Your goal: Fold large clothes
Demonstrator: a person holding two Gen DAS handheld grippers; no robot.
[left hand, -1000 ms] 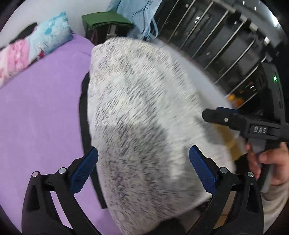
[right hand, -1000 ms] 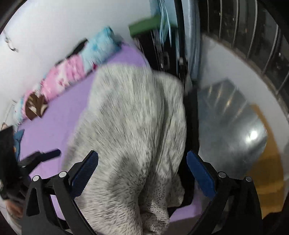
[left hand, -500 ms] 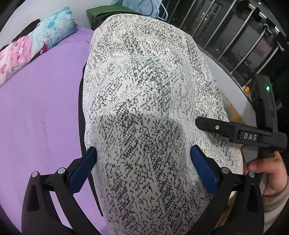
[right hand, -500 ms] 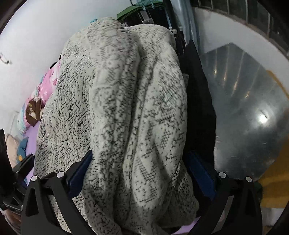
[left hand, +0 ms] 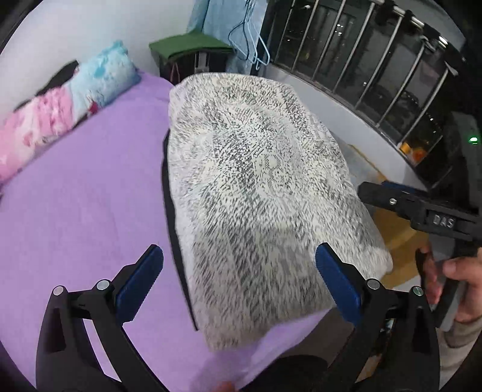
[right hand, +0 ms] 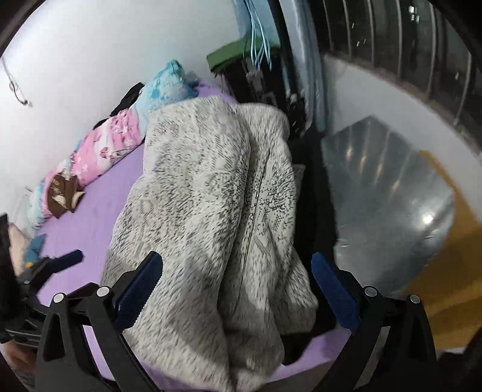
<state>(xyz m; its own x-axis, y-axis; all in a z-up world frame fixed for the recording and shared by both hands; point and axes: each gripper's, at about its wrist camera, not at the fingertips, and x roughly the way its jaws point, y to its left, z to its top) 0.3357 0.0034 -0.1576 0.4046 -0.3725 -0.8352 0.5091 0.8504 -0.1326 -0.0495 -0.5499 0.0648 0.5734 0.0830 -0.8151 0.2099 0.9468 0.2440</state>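
A large white-and-black speckled knit garment [left hand: 259,193] lies folded lengthwise along the right edge of the purple bed [left hand: 84,193]; a black lining strip shows along its left side. It also shows in the right wrist view [right hand: 211,217], bunched into two long folds. My left gripper [left hand: 239,279] is open and empty, just above the garment's near end. My right gripper [right hand: 236,288] is open and empty over the same near end. The right gripper also shows at the right of the left wrist view [left hand: 421,208].
Pink and blue pillows [left hand: 60,102] lie along the wall at the bed's far side. A green-topped stand [left hand: 189,51] and hanging blue cloth [left hand: 235,27] stand beyond the bed. The floor [right hand: 391,187] and a barred window [left hand: 376,60] are to the right.
Both grippers have pulled back and up from the garment, which filled the views half a second ago. The garment now lies flatter on the bed.
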